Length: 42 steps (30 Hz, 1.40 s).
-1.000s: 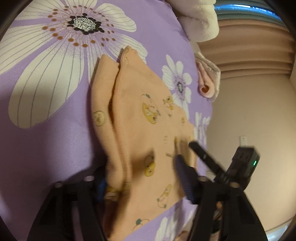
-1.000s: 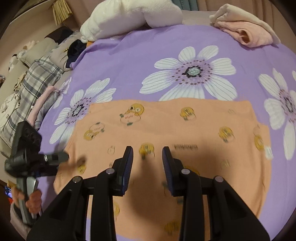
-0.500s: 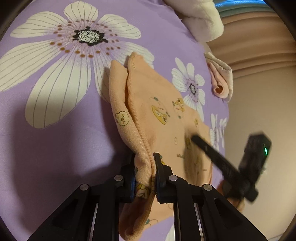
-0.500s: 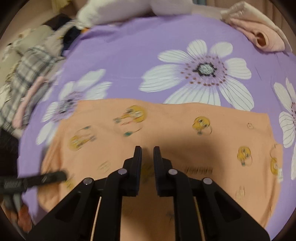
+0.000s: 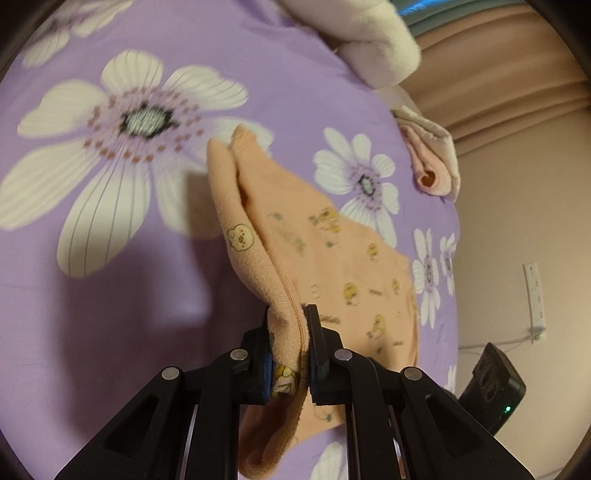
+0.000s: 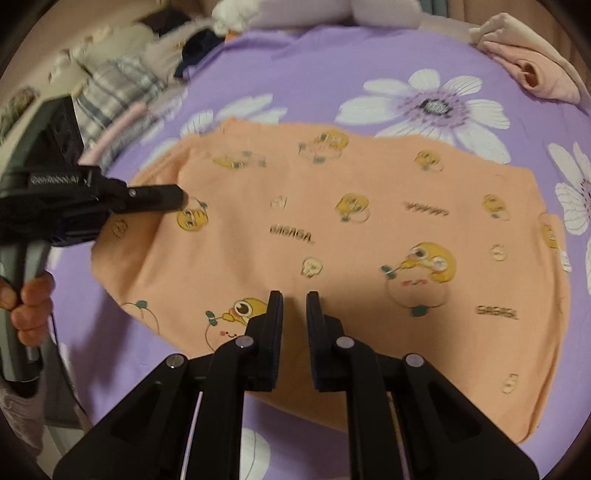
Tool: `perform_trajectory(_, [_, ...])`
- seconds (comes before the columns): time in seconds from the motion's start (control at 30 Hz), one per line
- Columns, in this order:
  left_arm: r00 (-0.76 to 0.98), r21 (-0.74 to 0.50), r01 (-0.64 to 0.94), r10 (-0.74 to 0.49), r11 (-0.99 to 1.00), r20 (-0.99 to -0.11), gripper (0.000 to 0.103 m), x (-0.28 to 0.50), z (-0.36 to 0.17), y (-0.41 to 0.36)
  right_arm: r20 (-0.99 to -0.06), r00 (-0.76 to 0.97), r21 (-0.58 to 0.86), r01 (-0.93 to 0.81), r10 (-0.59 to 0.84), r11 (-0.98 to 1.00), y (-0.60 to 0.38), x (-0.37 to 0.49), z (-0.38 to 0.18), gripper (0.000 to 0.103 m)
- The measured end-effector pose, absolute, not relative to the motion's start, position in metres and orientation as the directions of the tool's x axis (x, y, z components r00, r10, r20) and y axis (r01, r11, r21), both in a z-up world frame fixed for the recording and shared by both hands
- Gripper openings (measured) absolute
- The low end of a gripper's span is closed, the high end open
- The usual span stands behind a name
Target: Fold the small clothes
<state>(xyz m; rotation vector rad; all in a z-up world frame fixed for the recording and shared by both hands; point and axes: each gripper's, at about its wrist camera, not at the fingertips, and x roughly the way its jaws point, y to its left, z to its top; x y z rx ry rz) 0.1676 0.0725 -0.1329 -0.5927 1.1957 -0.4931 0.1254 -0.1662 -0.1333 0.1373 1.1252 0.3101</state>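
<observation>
Seen from the right wrist, bare sheet (image 6: pixel 314 74) lies open from 11 to 1 o'clock beyond the garment (image 6: pixel 332 229), and a strip at 7 o'clock is free too. The left gripper (image 6: pixel 177 197) blocks the 9 o'clock side at the garment's edge, with a clothes pile (image 6: pixel 122 88) behind it at 10. A pink bundle (image 6: pixel 532 70) sits at 2 o'clock and pillows (image 6: pixel 295 14) close off 12.

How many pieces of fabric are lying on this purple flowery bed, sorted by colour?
Orange cartoon-print garment: 1
Pink folded garment: 1
White plush pillow: 1
Plaid cloth: 1
Dark cloth: 1
Total: 5
</observation>
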Motion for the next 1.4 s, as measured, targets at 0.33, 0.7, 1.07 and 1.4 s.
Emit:
perform_trajectory(0.33, [0.313,-0.556,0.216,-0.596,0.803,-0.739,0.009,0.168,-0.081,-0.007,-0.764,0.517,0.466,0.03,0.385,0.884,-0.249,0.116,-0.111,0.016])
perform_trajectory(0.7, [0.165,-0.443,0.453,-0.562,0.773,-0.811,0.009,0.141,-0.099,-0.147,-0.602,0.651,0.739,0.236,0.461,0.631,-0.348,0.095,-0.121,0.023])
perform_trajectory(1.07, [0.02,-0.565,0.42,-0.629,0.71,-0.777,0.052,0.136,-0.128,-0.158,-0.541,0.652,0.821,0.274,0.531,0.5,-0.371,0.078,-0.135,0.045])
perform_trajectory(1.4, [0.131,-0.545,0.418,-0.642,0.727,-0.756,0.058,0.118,-0.106,-0.099,-0.631,0.56,0.755,0.287,0.537,0.589,-0.356,0.101,-0.141,0.051])
